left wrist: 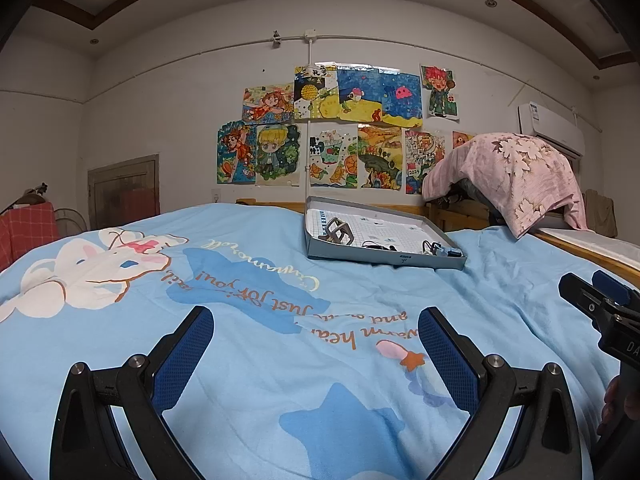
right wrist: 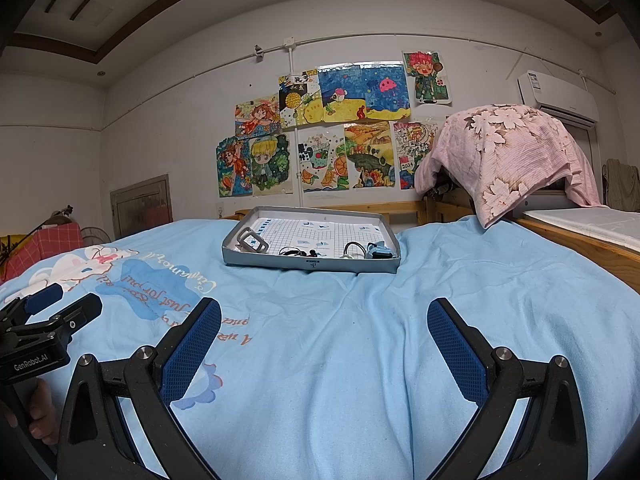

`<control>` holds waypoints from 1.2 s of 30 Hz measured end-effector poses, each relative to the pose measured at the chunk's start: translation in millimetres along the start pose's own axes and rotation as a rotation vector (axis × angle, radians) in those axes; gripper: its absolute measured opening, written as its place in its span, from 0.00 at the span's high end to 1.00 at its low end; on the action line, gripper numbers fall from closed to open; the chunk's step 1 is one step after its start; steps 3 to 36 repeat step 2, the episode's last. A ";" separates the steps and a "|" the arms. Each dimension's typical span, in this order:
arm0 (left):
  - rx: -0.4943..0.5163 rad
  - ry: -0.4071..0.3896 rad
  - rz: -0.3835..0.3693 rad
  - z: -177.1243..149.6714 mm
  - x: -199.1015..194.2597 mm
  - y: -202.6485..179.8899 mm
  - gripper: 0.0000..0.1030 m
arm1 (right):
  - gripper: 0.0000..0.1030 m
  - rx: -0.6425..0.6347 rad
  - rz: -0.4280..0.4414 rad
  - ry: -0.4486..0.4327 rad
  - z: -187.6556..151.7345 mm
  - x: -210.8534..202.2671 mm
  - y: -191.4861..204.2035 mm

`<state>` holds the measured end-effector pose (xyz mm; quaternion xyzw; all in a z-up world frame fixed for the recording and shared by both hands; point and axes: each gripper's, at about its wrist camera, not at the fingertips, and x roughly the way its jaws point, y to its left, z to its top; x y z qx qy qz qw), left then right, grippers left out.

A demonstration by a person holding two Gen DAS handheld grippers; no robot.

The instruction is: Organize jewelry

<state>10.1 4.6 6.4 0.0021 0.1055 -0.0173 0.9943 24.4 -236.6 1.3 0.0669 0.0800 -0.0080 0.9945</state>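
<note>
Dim, even indoor light; soft shadows; strong fisheye bending and dark vignetted corners; focus sharp.

I held my left gripper (left wrist: 316,332) and right gripper (right wrist: 324,322) low in frame, side by side, jaws spread wide, gripping nothing.

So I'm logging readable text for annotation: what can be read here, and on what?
"GenRobot.AI": on the left gripper body, right wrist view.
"just for you!": bedspread, upside down.
"2024": wall drawing.
Tray front label: too small.
Air conditioner sticker: blurred.
</note>
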 end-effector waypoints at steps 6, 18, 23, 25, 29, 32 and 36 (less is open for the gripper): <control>0.000 0.001 -0.001 0.1 0.3 0.1 0.00 | 0.02 0.000 0.000 -0.001 0.0 0.0 0.0; 0.000 0.001 -0.001 0.1 0.3 0.1 0.00 | 0.02 0.000 0.000 -0.001 0.0 0.0 0.0; 0.000 0.001 -0.001 0.1 0.3 0.1 0.00 | 0.02 0.000 0.000 -0.001 0.0 0.0 0.0; 0.000 0.001 -0.001 0.1 0.3 0.1 0.00 | 0.02 0.000 0.000 -0.001 0.0 0.0 0.0; 0.000 0.001 -0.001 0.1 0.3 0.1 0.00 | 0.02 0.000 0.000 -0.001 0.0 0.0 0.0; 0.000 0.001 -0.001 0.1 0.3 0.1 0.00 | 0.02 0.000 0.000 -0.001 0.0 0.0 0.0; 0.000 0.001 -0.001 0.1 0.3 0.1 0.00 | 0.02 0.000 0.000 -0.001 0.0 0.0 0.0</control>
